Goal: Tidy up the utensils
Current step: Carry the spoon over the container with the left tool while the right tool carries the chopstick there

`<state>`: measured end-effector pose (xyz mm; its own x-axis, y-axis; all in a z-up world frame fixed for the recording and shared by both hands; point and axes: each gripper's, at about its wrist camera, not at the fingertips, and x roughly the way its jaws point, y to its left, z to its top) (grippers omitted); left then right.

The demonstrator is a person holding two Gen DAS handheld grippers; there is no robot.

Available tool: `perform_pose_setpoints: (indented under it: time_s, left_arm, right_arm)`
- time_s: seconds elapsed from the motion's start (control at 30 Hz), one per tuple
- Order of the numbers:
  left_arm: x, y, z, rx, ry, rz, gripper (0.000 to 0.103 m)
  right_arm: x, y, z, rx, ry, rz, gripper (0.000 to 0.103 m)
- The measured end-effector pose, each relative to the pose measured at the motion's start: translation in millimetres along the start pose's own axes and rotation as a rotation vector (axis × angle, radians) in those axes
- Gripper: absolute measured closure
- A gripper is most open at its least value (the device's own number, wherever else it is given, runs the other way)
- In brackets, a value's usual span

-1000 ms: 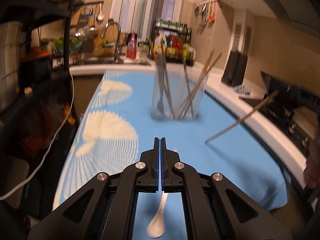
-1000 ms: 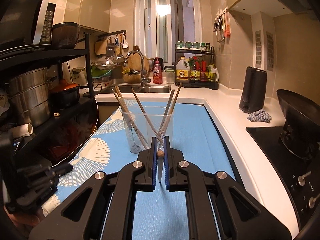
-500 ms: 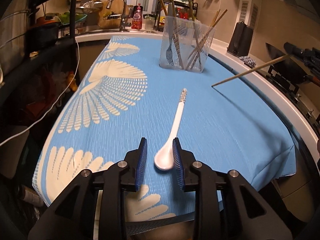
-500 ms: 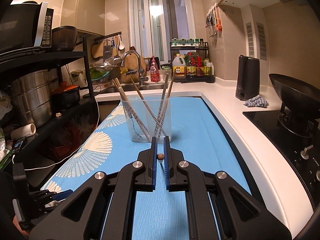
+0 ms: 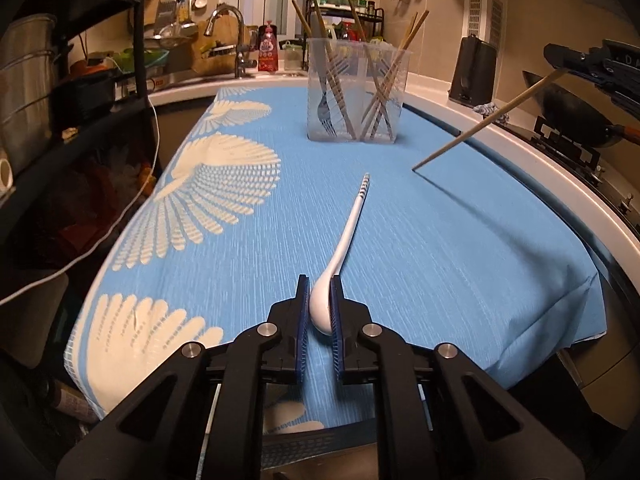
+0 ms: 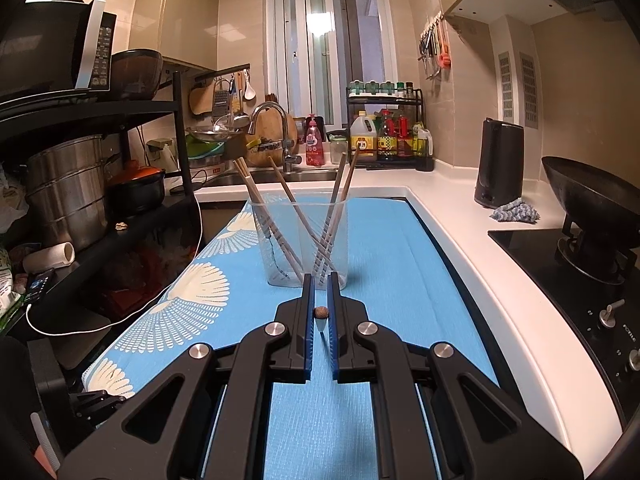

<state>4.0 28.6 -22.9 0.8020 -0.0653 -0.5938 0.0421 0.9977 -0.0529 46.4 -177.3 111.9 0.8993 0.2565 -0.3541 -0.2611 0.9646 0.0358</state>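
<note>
1. Currently, left tool (image 5: 320,304) is pinching the bowl of the white spoon (image 5: 346,246); both blue pads touch the bowl's sides.
2. Spoon handle points away from the tool toward the cup (image 5: 357,92), patterned tip toward the middle of the blue cloth (image 5: 440,240). Cannot tell whether the bowl is lifted off the cloth or resting on it.
3. Right tool (image 6: 319,312) is pinching one chopstick (image 5: 488,118) near its butt end; in the right wrist view only that round end shows between the pads, jaws nearly together.
4. From the left wrist view the chopstick slopes down and left from the right tool (image 5: 592,62), tip just above the cloth or touching it, cannot tell which. Its shadow runs along the cloth to the right of the tip.
5. Cup is clear plastic, upright on the far part of the cloth, well apart from the spoon. It holds several chopsticks leaning crosswise and a metal fork (image 5: 326,106), tines down.
6. Cloth has white fan prints along its left side and covers the desk (image 6: 460,216); the near right corner hangs over the edge.
7. Background: sink and faucet (image 6: 276,128) behind the cup, wok (image 6: 592,200) on the stove at right, black rack (image 6: 120,128) with pots at left.
</note>
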Motion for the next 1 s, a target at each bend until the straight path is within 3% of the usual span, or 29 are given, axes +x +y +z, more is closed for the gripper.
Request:
perform_pose_setpoints:
  time_s: [0.4, 0.67, 0.8, 1.0]
  left_arm:
    - [-31.1, -6.3, 54.8, 0.046, -0.183, 0.04, 0.092]
    - [-29.2, -6.6, 109.5, 0.023, -0.248, 0.034, 0.092]
    - [-23.4, -12.1, 138.0, 0.024, -0.245, 0.034, 0.091]
    - [-16.0, -14.9, 178.4, 0.017, -0.162, 0.019, 0.091]
  right_arm:
    - [-3.7, 1.7, 22.9, -0.037, -0.016, -0.004, 0.097]
    - [5.6, 1.2, 41.7, -0.053, 0.0, -0.002, 0.097]
    - [15.0, -0.1, 54.1, -0.054, 0.024, -0.005, 0.097]
    - [27.2, -3.8, 80.1, -0.046, 0.065, 0.002, 0.097]
